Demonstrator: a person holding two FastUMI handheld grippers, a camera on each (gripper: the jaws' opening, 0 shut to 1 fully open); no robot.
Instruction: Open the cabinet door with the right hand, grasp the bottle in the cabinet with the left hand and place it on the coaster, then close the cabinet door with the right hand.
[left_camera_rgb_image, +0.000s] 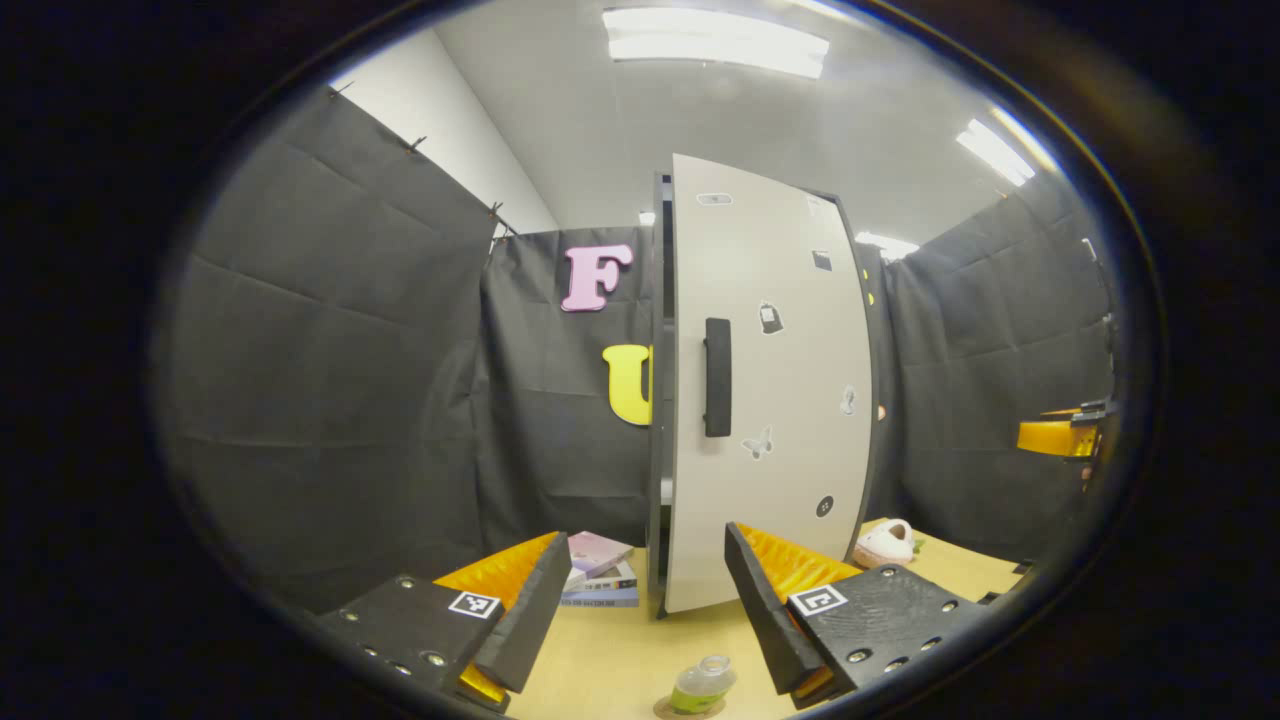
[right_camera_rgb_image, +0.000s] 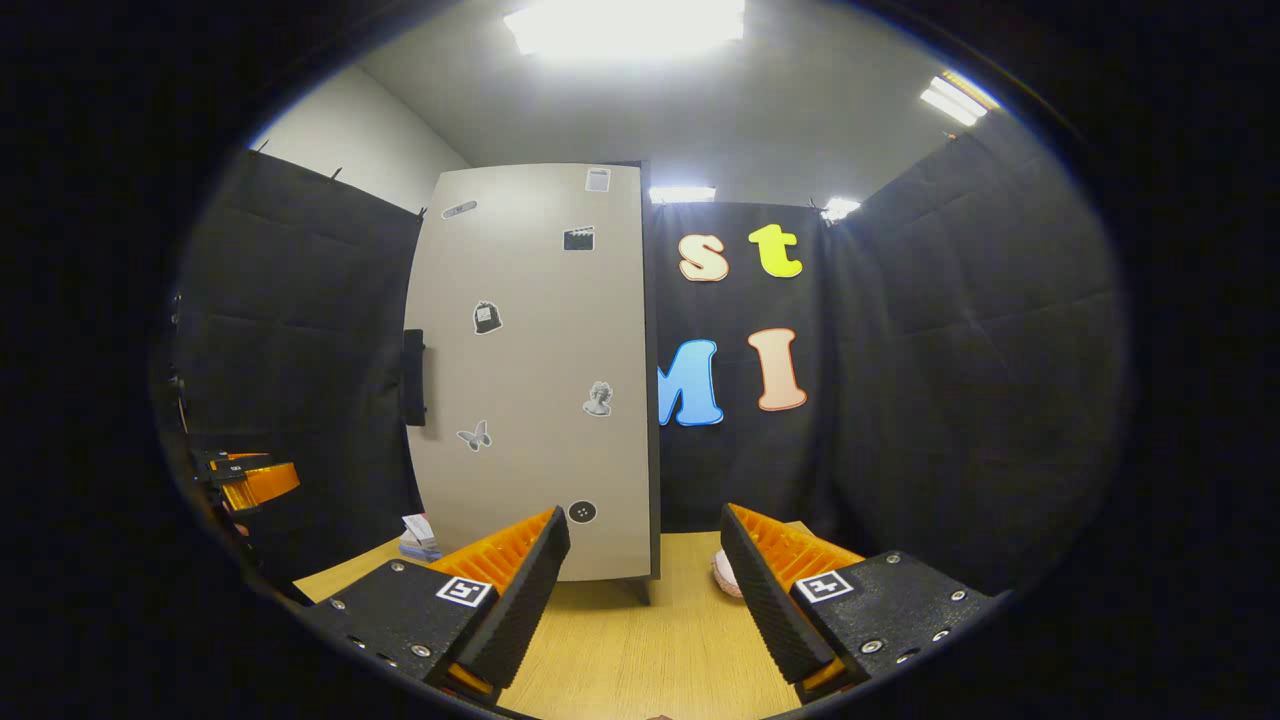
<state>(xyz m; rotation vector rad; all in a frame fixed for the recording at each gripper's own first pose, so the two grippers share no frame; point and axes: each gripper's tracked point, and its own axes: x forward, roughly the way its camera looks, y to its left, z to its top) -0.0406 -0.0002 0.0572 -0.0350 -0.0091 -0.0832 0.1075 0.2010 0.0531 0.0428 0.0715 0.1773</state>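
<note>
The tall grey cabinet door (left_camera_rgb_image: 770, 380) with a black handle (left_camera_rgb_image: 717, 377) lies almost flat against the dark cabinet body, with a thin gap on the handle side. A small clear bottle (left_camera_rgb_image: 703, 684) with a green band stands on a round brown coaster (left_camera_rgb_image: 668, 711) on the table, just below and between my left gripper's fingers. My left gripper (left_camera_rgb_image: 648, 540) is open and holds nothing. My right gripper (right_camera_rgb_image: 645, 518) is open too, facing the door (right_camera_rgb_image: 540, 370) and its handle (right_camera_rgb_image: 413, 378) from a short way off. The right gripper (left_camera_rgb_image: 1060, 437) also appears at the far right of the left gripper view.
A stack of books (left_camera_rgb_image: 600, 582) lies on the wooden table (left_camera_rgb_image: 600, 660) left of the cabinet. A pink-and-white soft object (left_camera_rgb_image: 885, 543) sits to the cabinet's right. The left gripper (right_camera_rgb_image: 250, 482) shows at the left edge of the right gripper view. Black cloth walls close in the booth.
</note>
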